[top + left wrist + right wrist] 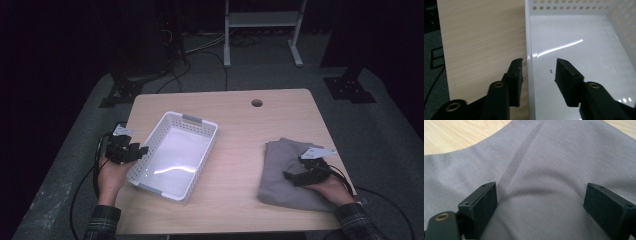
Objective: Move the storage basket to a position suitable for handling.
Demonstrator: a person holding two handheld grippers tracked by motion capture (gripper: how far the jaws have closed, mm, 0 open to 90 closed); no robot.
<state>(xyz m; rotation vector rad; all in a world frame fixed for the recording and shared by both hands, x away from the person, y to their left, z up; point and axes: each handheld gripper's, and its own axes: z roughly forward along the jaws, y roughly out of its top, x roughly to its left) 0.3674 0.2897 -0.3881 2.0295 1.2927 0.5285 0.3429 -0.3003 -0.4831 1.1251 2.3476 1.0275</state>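
Observation:
A white perforated basket (pixel 200 150) stands empty on the left half of the wooden table (pixel 240 125). At its left side my left gripper (pixel 141 150) is open, its jaws astride the basket's long wall (pixel 528 37), one jaw outside and one inside, with neither pad pressing on it. A folded grey cloth (pixel 280 170) lies flat on the right half of the table. My right gripper (pixel 291 176) hovers over the cloth (pixel 544 157), its jaws (pixel 540 197) open wide and nothing pinched between them.
A round cable hole (pixel 257 103) sits near the table's far edge. Bare wood separates the basket from the cloth. Behind the table, on the grey floor, are a white metal frame (pixel 262 20), dark stands and cables.

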